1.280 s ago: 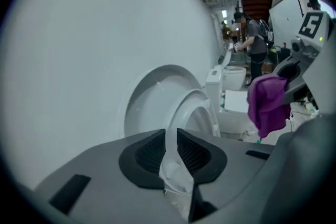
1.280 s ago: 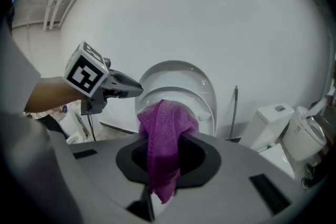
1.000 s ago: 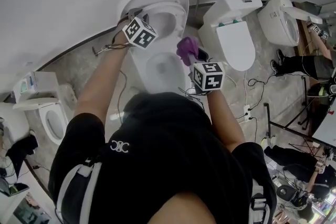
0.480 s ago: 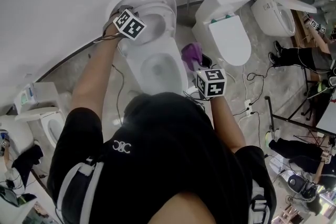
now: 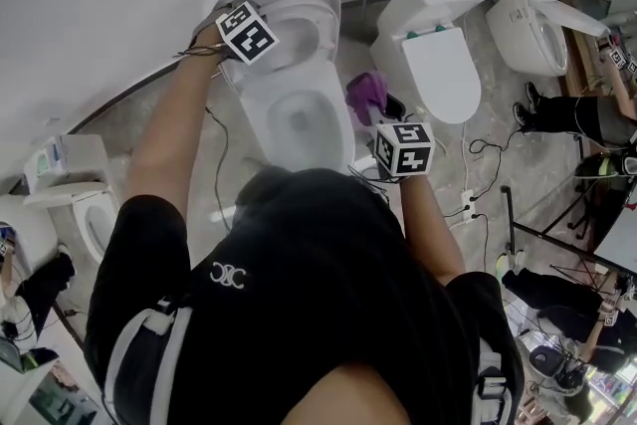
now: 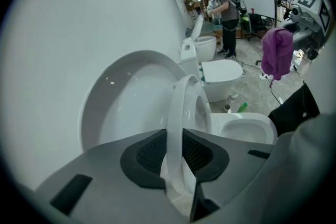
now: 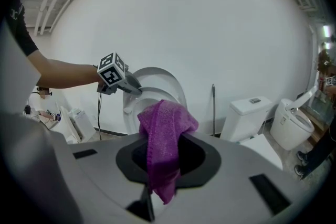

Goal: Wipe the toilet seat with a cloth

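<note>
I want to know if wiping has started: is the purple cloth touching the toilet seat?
No, the cloth hangs from the right tongs in the air, apart from the raised seat.

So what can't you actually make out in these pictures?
Head view: front of the toilet bowl, hidden by the person's head.
Right gripper view: the toilet bowl, blocked by the purple cloth.
Left gripper view: the toilet seat face toward the lid, turned away; background people, too small.

The toilet seat (image 6: 178,107) looks smooth, glossy white plastic; the purple cloth (image 7: 163,134) is nubbly, matt fabric.
</note>
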{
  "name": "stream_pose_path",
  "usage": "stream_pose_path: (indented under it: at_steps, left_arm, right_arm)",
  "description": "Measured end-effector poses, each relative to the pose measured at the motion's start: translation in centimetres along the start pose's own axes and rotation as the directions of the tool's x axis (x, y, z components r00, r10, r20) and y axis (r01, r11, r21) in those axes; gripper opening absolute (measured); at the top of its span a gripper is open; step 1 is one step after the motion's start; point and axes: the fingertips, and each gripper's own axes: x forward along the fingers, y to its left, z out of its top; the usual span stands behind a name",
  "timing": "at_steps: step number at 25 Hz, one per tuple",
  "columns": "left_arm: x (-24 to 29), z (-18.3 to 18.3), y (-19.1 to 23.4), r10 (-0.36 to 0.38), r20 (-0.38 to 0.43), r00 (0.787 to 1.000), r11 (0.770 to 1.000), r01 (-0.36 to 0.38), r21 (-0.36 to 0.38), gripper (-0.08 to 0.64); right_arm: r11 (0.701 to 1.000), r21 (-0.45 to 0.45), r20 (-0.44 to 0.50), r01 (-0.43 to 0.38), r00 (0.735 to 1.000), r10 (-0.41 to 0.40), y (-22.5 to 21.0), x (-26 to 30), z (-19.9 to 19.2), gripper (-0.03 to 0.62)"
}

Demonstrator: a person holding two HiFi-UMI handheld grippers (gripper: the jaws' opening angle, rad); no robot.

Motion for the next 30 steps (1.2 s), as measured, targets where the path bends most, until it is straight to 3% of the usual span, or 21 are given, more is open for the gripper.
stream_pose_path:
  at_steps: [3, 8, 10, 13, 14, 19, 21, 26, 28, 30]
  left_arm:
    - [-0.4, -0.1, -1.3, -0.084, -0.083, 0.993, 0.996, 0.087, 0.034, 0.088]
    - [-1.3, -0.2, -3.2, -0.22, -0.148, 0.964, 0.975, 0.224, 0.008, 0.089]
    - [-2.2, -0.5, -4.8, -0.3, -0.178, 0.937, 0.953, 0.304, -0.008, 0.091]
    - [-3.4, -0.2, -8.5, -0.461, -0.169, 0.871, 0.886, 0.463, -0.033, 0.095]
    - [-3.7, -0.1, -9.5, -0.488, -0.163, 0.858, 0.871, 0.489, -0.035, 0.098]
    - [-5.0, -0.1, -13.9, -0.49, -0.173, 0.854, 0.869, 0.494, -0.022, 0.103]
    - [-5.6, -0.1, -16.5, -0.515, -0.192, 0.836, 0.853, 0.521, -0.017, 0.112]
    - [-6.5, -1.0, -26.1, -0.606, -0.199, 0.77, 0.786, 0.618, -0.001, 0.164]
    - [-6.6, -0.9, -29.8, -0.606, -0.181, 0.774, 0.783, 0.621, 0.032, 0.172]
    - [-6.4, -2.0, -31.8, -0.552, -0.232, 0.801, 0.815, 0.577, 0.057, 0.172]
  right_arm:
    - [1.0, 0.001, 0.007, -0.011, 1.0, 0.011, -0.2, 0.2, 0.1, 0.063]
    - [0.999, 0.013, 0.019, -0.037, 0.999, 0.037, -0.2, 0.7, 0.5, 0.063]
    - [0.999, 0.01, 0.019, -0.05, 0.999, 0.05, -0.3, 0.7, 0.2, 0.063]
    - [0.997, 0.01, 0.017, -0.074, 0.997, 0.073, -0.8, 0.3, -0.5, 0.063]
    - [0.997, 0.01, 0.017, -0.081, 0.997, 0.081, -1.1, 0.1, -0.8, 0.063]
    - [0.992, 0.001, 0.018, -0.128, 0.992, 0.128, -2.7, -1.0, -1.8, 0.063]
    - [0.988, -0.012, 0.021, -0.154, 0.988, 0.154, -3.2, -1.1, -1.9, 0.063]
    - [0.974, -0.053, -0.007, -0.22, 0.976, 0.219, -4.0, -1.1, -3.6, 0.063]
    - [0.968, -0.062, -0.02, -0.245, 0.97, 0.244, -3.9, -1.0, -4.2, 0.063]
    - [0.961, -0.065, -0.034, -0.268, 0.963, 0.266, -3.8, -0.7, -4.8, 0.063]
